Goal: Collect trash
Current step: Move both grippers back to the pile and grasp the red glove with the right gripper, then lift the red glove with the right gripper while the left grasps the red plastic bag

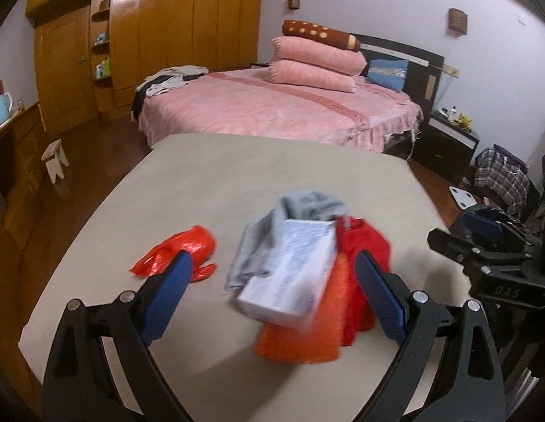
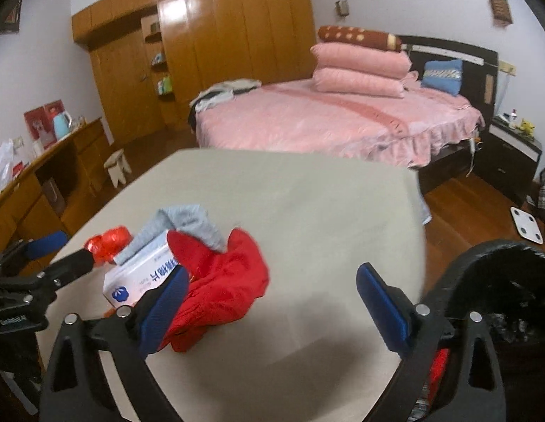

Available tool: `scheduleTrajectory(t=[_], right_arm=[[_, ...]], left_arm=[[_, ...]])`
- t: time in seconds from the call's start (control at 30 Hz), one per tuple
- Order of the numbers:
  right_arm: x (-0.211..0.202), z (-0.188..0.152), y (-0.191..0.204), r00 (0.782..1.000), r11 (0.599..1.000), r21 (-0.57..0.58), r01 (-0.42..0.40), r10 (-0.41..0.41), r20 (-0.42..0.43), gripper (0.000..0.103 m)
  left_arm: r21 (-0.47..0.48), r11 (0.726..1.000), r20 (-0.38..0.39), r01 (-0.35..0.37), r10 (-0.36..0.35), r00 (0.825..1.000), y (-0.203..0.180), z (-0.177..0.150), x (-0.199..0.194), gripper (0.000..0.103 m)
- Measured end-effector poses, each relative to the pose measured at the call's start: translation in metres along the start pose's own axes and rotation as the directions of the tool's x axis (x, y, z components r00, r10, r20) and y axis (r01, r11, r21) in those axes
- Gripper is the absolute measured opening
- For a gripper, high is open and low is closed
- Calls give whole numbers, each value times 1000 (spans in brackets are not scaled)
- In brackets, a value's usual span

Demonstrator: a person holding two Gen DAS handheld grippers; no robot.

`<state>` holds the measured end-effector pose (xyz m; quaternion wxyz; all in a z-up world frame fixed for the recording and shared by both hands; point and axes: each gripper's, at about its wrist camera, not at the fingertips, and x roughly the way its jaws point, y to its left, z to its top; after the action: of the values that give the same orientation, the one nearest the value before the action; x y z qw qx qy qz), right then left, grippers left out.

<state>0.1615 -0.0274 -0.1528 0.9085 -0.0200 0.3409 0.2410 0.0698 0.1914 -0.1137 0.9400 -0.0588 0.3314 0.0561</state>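
Note:
A white box [image 1: 290, 270] lies on a pile of clothes on the beige table [image 1: 237, 183]: a grey cloth [image 1: 258, 242], a red garment [image 1: 364, 246] and an orange fluffy cloth [image 1: 307, 334]. A crumpled red plastic bag [image 1: 181, 253] lies left of the pile. My left gripper [image 1: 272, 299] is open, its jaws on either side of the box. My right gripper [image 2: 269, 309] is open and empty, right of the red garment [image 2: 219, 281] and the box [image 2: 139, 277].
A black trash bin [image 2: 511, 281] stands at the table's right edge. A pink bed [image 1: 272, 109] and wooden wardrobe [image 1: 149, 35] stand behind the table. A white stool [image 1: 54, 158] stands on the floor at left.

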Motion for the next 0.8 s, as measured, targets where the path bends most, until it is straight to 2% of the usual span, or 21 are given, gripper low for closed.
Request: scheduleTrajectory(t=[0.07, 0.23, 0.33, 0.4, 0.47, 0.5, 0.57, 0.63, 0.8], right_arm=[[13, -5, 4, 999, 1000, -3, -8, 8, -35, 87], [39, -15, 15, 993, 1000, -12, -26, 25, -117, 81], [51, -20, 20, 986, 999, -16, -45, 42, -161, 72], [54, -23, 22, 981, 998, -16, -65, 61, -184, 62], [56, -24, 23, 976, 996, -10, -92, 88, -199, 41], [56, -24, 23, 975, 995, -10, -98, 94, -199, 36], [56, -25, 25, 973, 993, -14, -117, 111, -203, 15], [53, -25, 25, 971, 991, -14, -133, 127, -201, 7], [31, -17, 15, 983, 994, 9, -110, 110, -147, 6]], left_arm=[[-11, 1000, -11, -6, 6, 1000, 9, -6, 3, 91], [-28, 999, -27, -21, 20, 999, 26, -10, 10, 91], [-28, 999, -30, -28, 27, 999, 30, -11, 11, 91], [-33, 999, -32, -29, 28, 999, 32, -12, 11, 91], [-35, 999, -35, -29, 28, 999, 33, -13, 13, 91], [-36, 999, -38, -28, 27, 999, 33, -13, 14, 91], [-35, 999, -40, -29, 28, 999, 33, -14, 16, 91], [-36, 999, -41, -29, 27, 999, 33, -15, 16, 91], [-48, 998, -38, -32, 30, 999, 37, -18, 15, 91]])
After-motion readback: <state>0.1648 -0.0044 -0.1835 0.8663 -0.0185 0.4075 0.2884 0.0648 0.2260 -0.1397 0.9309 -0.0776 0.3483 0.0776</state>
